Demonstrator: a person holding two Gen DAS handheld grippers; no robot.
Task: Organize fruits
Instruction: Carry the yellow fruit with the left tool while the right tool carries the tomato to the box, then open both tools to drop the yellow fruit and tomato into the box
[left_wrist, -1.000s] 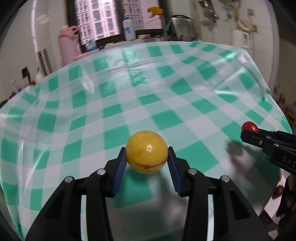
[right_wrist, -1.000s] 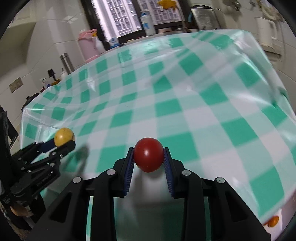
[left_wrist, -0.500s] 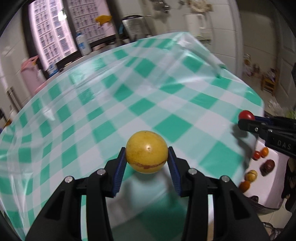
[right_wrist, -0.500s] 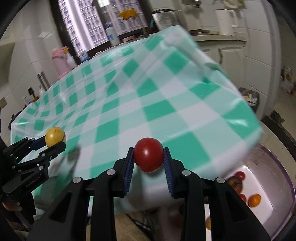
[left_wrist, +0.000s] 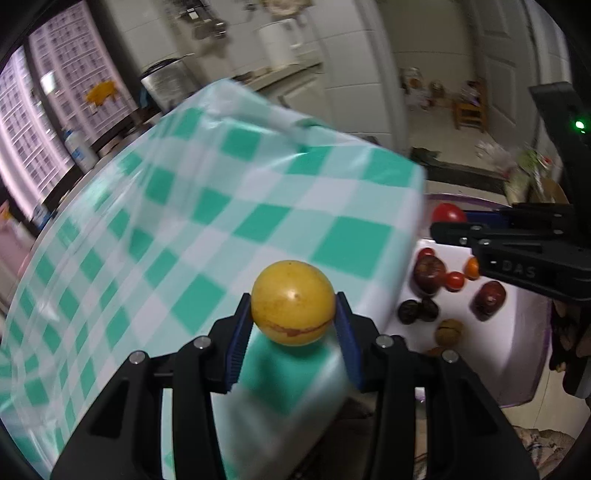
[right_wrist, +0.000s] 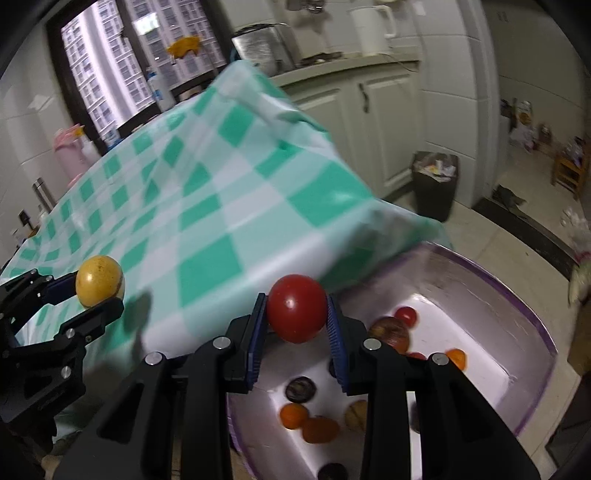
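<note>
Left hand-held gripper (left_wrist: 293, 319): closed on the yellow fruit (left_wrist: 293, 302), blue pads pressing both of its sides. We see it low centre in the left wrist frame, and again at the left edge of the right wrist frame, held above the green-checked worktop (left_wrist: 184, 229) close to its near corner. We cannot tell the clearance under the fruit.

Centre of the right wrist frame: right hand-held gripper (right_wrist: 296, 325) closed on the red tomato (right_wrist: 296, 308), held just past the worktop corner. Below and to the lower right sits the purple-rimmed tub (right_wrist: 532, 321), off the worktop and lower than it. Loose fruit in the tub (right_wrist: 388, 332) lies scattered on its white floor: red, orange, dark and tan pieces. Several are blurred, so we do not name kinds.

Step in hand, as we judge it: carrying both fruits across to the tub. Neither is released yet.

How to do it well:
- Keep both grips firm until each fruit is inside the tub wall.
- Lower before opening; a drop from this height could bruise the tomato or send it bouncing out.
- Aim for bare white floor, not onto fruit already lying there.
- The yellow fruit must first clear the worktop edge, so we would take it rightward, keeping the two tools apart.
</note>
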